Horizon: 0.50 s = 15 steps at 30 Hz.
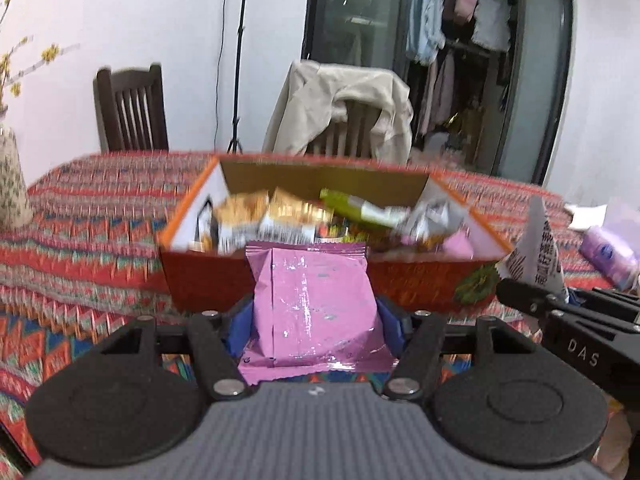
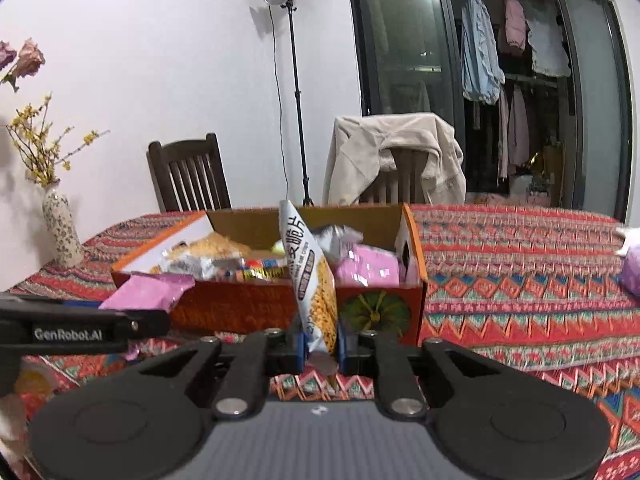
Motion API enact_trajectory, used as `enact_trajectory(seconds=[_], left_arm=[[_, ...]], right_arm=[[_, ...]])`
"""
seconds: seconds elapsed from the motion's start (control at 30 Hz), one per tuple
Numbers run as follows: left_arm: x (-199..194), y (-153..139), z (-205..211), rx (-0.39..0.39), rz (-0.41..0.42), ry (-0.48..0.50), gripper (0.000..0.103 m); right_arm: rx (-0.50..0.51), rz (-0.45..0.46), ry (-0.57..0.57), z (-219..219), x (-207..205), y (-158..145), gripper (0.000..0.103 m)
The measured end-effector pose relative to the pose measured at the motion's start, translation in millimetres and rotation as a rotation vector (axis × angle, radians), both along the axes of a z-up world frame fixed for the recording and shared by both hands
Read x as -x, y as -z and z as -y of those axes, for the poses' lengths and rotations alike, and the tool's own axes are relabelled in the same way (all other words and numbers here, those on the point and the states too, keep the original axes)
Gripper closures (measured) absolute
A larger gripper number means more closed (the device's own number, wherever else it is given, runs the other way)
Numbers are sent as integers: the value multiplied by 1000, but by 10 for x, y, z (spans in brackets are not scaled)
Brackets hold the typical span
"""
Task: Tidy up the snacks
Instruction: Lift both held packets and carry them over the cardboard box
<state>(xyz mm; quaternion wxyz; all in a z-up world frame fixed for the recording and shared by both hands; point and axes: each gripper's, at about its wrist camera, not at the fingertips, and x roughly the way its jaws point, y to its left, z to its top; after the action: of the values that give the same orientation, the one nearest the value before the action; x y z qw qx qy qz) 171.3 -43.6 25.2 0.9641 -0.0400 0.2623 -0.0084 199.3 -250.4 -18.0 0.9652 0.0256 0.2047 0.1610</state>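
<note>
An open orange cardboard box [image 1: 208,276] [image 2: 236,308] stands on the patterned tablecloth and holds several snack packets. My left gripper [image 1: 314,320] is shut on a pink foil snack packet [image 1: 312,300], held just in front of the box's near wall; the packet also shows in the right wrist view [image 2: 144,290]. My right gripper [image 2: 322,344] is shut on a white and yellow oat crisp packet [image 2: 312,280], held upright in front of the box; it also shows at the right of the left wrist view [image 1: 534,248].
A floral vase [image 2: 60,228] with yellow twigs stands at the table's left. A purple tissue pack [image 1: 608,256] [image 2: 632,272] lies at the right. Two chairs [image 2: 188,176] stand behind the table, one draped with a beige jacket [image 2: 396,152]. A lamp stand [image 2: 296,92] is behind.
</note>
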Motion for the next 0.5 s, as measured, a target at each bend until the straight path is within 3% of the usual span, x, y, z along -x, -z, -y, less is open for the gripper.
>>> enact_trajectory(seconds=[0.17, 0.5], left_arm=[[-112, -246, -67, 6, 58, 17, 38], [-746, -491, -241, 37, 98, -14, 38]], right_arm=[[15, 44, 10, -56, -36, -240, 89], [25, 66, 33, -300, -503, -551, 89]])
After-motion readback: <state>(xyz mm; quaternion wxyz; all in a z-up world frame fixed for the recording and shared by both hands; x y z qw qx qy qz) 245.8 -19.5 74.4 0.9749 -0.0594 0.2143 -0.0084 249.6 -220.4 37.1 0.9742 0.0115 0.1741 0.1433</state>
